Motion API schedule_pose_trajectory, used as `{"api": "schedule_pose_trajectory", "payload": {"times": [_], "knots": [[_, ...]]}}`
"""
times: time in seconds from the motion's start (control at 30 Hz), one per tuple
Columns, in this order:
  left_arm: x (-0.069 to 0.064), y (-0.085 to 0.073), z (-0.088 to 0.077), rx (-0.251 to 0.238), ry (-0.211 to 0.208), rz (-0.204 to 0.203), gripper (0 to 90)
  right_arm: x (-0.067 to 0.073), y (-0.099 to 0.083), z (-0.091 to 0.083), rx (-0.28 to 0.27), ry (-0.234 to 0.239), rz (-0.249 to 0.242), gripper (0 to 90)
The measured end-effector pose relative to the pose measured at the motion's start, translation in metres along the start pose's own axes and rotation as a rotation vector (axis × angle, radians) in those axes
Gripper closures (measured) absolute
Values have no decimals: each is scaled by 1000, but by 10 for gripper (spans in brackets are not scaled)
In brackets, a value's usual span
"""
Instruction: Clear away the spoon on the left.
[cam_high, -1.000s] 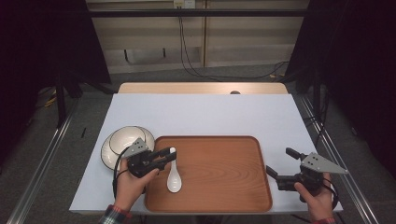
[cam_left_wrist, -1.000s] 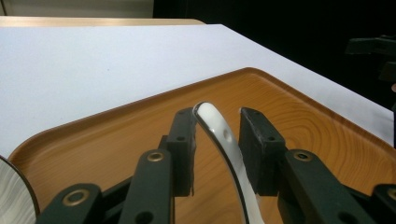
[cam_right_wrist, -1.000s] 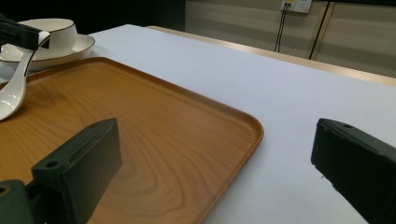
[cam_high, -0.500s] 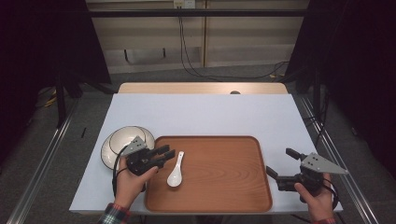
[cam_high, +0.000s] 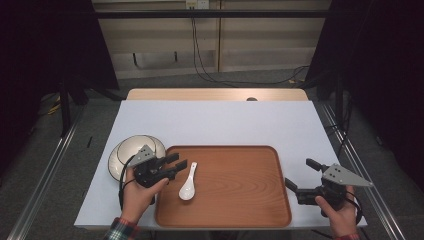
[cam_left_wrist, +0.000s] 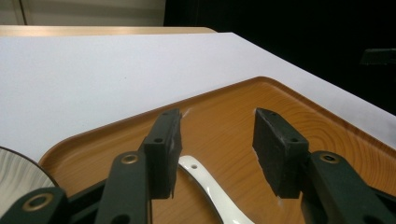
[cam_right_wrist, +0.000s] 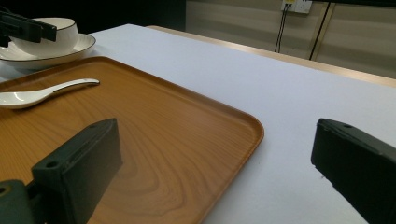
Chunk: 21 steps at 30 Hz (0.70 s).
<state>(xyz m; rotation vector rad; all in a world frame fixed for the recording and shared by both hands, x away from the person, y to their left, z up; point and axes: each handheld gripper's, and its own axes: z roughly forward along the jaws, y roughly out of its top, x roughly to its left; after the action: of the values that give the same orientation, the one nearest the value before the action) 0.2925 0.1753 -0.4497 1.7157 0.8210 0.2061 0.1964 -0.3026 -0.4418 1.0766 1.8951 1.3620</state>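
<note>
A white spoon (cam_high: 187, 183) lies on the left part of the wooden tray (cam_high: 235, 200), handle pointing away from me. My left gripper (cam_high: 180, 161) hovers at the tray's left rim, open, its tips just short of the spoon's handle. In the left gripper view the spoon (cam_left_wrist: 205, 182) lies low between the spread jaws of the gripper (cam_left_wrist: 217, 135), untouched, on the tray (cam_left_wrist: 224, 112). My right gripper (cam_high: 299, 173) rests past the tray's right edge, wide open and holding nothing. In the right gripper view its jaws (cam_right_wrist: 219, 144) frame the tray's corner (cam_right_wrist: 196, 135), with the spoon (cam_right_wrist: 42, 93) far off.
A white bowl (cam_high: 127, 150) on a plate (cam_high: 116, 162) stands left of the tray, right behind the left gripper; the right gripper view shows the bowl (cam_right_wrist: 53, 30) and plate (cam_right_wrist: 70, 51). The white tabletop (cam_high: 215, 122) stretches behind the tray.
The left gripper's jaws have spread apart and let go of the spoon's handle. The spoon has settled on the tray, shifted slightly. The right gripper has stayed still.
</note>
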Motion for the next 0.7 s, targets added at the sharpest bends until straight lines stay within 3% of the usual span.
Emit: {"api": "schedule_pose_trajectory", "payload": {"times": [0.37, 0.4, 0.53, 0.7], "knots": [[-3, 3, -2, -2, 15, 22, 382, 0, 0, 0, -2, 6, -3, 13], [-2, 4, -2, 1, 0, 32, 365, 0, 0, 1, -1, 6, -1, 12], [-5, 5, -3, -10, 14, 30, 271, 0, 1, 2, -1, 8, -12, 12], [-7, 7, -3, -19, -14, 64, 196, 0, 1, 1, -2, 9, -3, 13]]}}
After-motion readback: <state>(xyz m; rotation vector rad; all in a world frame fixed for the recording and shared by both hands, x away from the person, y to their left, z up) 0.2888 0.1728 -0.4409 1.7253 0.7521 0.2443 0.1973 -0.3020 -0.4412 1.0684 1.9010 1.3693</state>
